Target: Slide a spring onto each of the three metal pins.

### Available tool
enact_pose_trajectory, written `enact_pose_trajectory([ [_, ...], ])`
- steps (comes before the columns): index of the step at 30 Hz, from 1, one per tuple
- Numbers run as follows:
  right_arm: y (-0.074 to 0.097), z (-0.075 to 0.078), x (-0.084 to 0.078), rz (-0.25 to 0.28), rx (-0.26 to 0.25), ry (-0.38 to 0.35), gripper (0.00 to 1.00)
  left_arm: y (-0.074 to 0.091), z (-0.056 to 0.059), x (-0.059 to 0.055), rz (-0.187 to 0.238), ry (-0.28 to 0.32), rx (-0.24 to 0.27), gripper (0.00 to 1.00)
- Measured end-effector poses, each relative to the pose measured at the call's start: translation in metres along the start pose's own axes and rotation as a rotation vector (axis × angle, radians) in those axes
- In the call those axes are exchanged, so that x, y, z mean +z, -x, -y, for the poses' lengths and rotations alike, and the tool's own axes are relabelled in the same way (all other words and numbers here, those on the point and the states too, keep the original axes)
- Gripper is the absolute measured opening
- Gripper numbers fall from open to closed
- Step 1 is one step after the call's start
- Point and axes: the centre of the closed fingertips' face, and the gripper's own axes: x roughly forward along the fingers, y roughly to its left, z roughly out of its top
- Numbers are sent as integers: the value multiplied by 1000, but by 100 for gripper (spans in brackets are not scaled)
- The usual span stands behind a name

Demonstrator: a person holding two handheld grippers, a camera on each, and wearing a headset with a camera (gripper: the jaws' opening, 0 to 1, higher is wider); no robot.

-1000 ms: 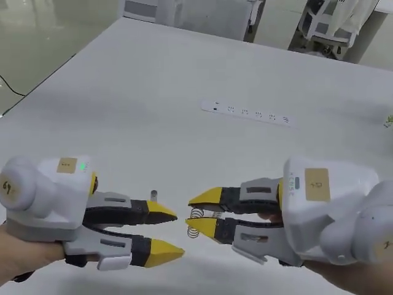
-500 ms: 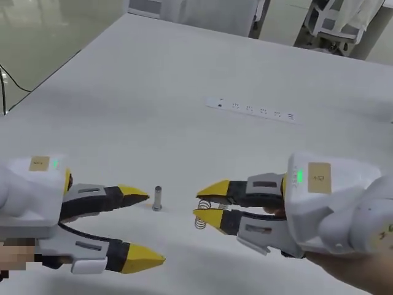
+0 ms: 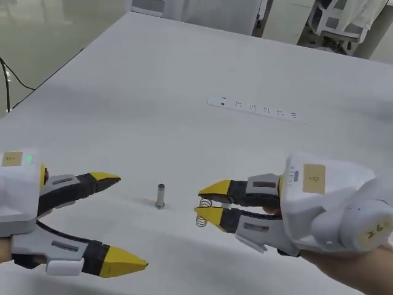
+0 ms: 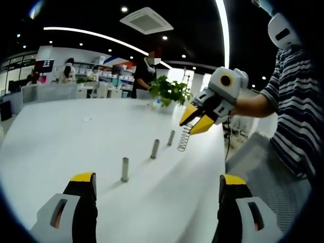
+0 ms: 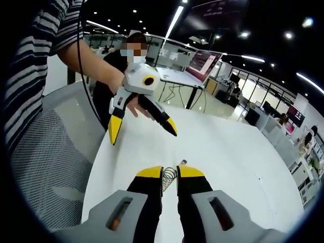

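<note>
Head view, item one: right gripper (image 3: 206,204)?

Entered. The jaws are nearly closed and pinch one spring (image 3: 201,213) by its upper coils. The spring hangs above the white table (image 3: 184,92), to the right of the first pin (image 3: 160,196) and clear of it.

Item two: left gripper (image 3: 116,222)?

Its jaws are spread wide with nothing between them. It is low at the near left, apart from the first pin.

Pins, count and condition?

The left gripper view lists three, upright in a row. The first pin is bare. The middle pin (image 4: 155,148) looks ribbed and may already carry a spring, but it is too small to confirm. The far pin (image 4: 171,137) is indistinct, and the held spring hangs just beside it.

Sundries?

One power strip (image 3: 258,109), well beyond the work.

Step in hand?

Judged to be carrying and aligning. The spring is gripped but not yet threaded on any pin.

Next move, requirements?

Choose a bare pin and bring the spring's lower open end squarely over its top. The coil hangs slightly tilted, so it needs righting into line with the pin. Then lower it until the coils swallow the shaft, and only then part the jaws. The free gripper could steady the pin if it wobbles.
</note>
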Motion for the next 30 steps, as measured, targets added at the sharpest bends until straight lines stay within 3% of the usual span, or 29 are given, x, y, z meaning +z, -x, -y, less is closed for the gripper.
enact_pose_trajectory([
  [13, -21, 8, 5, 9, 5, 11, 7, 10, -7, 2, 16, 14, 32, 98],
  [30, -55, 44, 22, 55, -43, -32, 7, 15, -14, 2, 21, 23, 49, 98],
])
